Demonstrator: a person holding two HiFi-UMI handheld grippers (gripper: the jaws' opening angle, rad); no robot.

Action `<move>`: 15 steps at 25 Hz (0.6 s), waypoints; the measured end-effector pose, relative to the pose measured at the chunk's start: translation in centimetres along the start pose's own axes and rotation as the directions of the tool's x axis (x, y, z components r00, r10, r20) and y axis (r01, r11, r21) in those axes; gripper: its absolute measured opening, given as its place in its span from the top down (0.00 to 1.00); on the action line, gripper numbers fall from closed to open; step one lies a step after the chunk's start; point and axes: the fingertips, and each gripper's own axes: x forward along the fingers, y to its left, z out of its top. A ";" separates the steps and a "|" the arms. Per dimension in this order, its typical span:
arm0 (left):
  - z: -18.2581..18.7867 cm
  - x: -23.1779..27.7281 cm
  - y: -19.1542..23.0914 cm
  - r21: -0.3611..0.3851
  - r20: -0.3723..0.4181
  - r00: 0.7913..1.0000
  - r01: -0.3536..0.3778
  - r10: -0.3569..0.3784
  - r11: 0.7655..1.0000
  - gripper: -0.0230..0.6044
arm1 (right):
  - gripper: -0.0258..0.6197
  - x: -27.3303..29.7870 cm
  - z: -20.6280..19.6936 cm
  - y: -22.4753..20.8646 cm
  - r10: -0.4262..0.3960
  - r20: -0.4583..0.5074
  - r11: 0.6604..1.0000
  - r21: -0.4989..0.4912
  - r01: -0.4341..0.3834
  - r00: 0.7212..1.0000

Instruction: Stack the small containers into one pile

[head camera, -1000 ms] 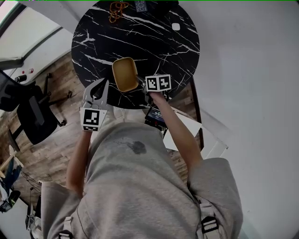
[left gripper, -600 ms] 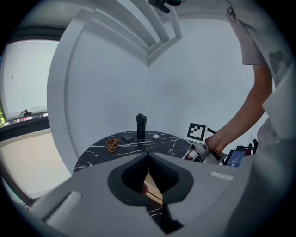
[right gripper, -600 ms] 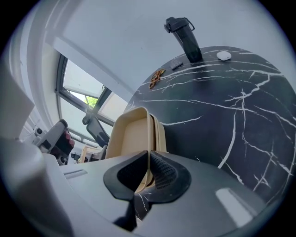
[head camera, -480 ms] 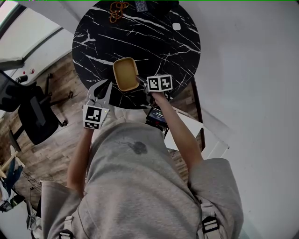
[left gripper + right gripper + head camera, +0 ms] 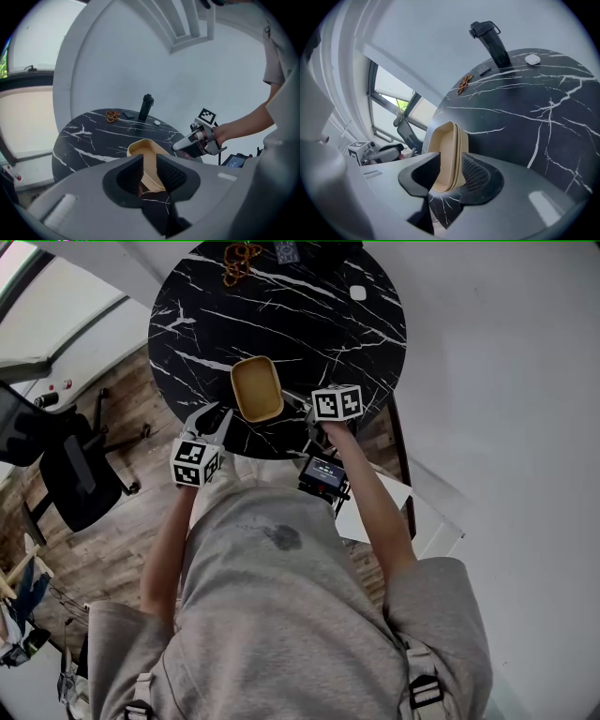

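A stack of small tan containers (image 5: 256, 388) sits near the front edge of the round black marble table (image 5: 309, 324). My left gripper (image 5: 211, 415) hovers at the stack's front left, a little apart from it. Its jaws are opening, and the stack (image 5: 145, 152) shows just ahead through their gap (image 5: 150, 176). My right gripper (image 5: 298, 405) is at the stack's right side, also opening. In the right gripper view the stack (image 5: 447, 150) stands edge-on in the gap (image 5: 450, 176), with no pad pressing on it.
At the table's far side stand a black bottle (image 5: 146, 108), a brown pretzel-like thing (image 5: 239, 254) and a small white object (image 5: 356, 293). An office chair (image 5: 66, 465) is on the wooden floor at the left. A small device with a screen (image 5: 323, 472) sits below the right gripper.
The right gripper has let go of the stack's right rim and drawn back a little. The left gripper has shifted right, nearer the table's edge. The stack stays put.
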 end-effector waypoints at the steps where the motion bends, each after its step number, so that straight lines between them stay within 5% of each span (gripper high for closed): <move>1: -0.5 0.4 0.3 -0.037 -0.007 1.000 0.000 0.000 0.999 0.83 | 0.72 0.2 0.2 -0.2 0.011 0.003 1.000 0.003 -0.011 1.000; 9: -4.5 4.0 1.5 -0.375 -0.068 0.994 0.052 -0.084 0.926 0.75 | 0.68 2.6 0.3 -1.3 0.069 -0.030 0.997 0.026 -0.068 0.997; 15: -5.5 4.7 2.0 -0.401 -0.107 0.991 0.029 -0.078 0.916 0.72 | 0.69 3.8 0.3 -0.3 0.067 -0.058 0.998 0.013 -0.066 0.996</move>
